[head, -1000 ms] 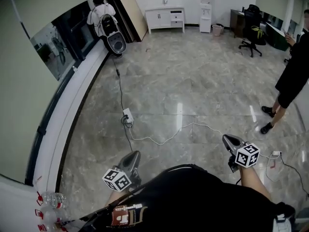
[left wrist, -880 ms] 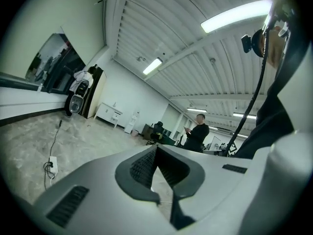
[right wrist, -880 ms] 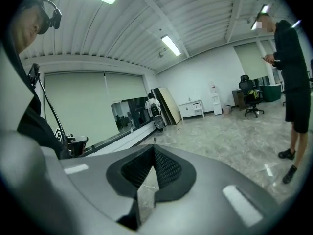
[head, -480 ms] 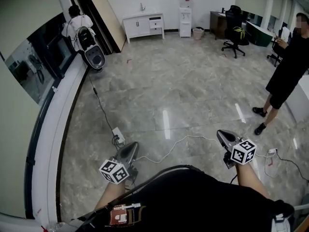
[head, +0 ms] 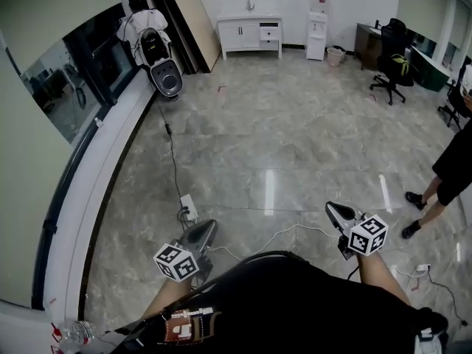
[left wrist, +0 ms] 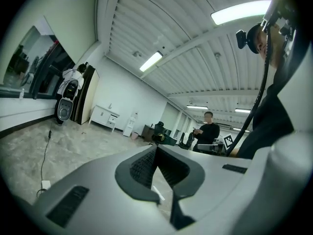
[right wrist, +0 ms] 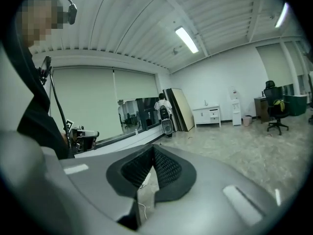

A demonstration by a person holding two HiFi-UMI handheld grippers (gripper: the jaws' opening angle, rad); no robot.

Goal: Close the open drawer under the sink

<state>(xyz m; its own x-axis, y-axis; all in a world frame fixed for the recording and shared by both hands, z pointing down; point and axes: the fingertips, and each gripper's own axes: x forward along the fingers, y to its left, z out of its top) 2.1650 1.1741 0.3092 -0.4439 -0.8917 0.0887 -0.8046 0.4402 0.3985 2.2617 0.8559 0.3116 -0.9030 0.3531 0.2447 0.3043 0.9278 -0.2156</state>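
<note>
We stand well apart from the sink cabinet (head: 249,34).
Our left gripper (head: 209,228) and right gripper (head: 332,209) point ahead, jaws closed on nothing; what the drawer (head: 270,32) holds is too far to see.

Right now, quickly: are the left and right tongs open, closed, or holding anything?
Left tongs: closed, tips together, nothing held.
Right tongs: closed, tips together, nothing held.
</note>
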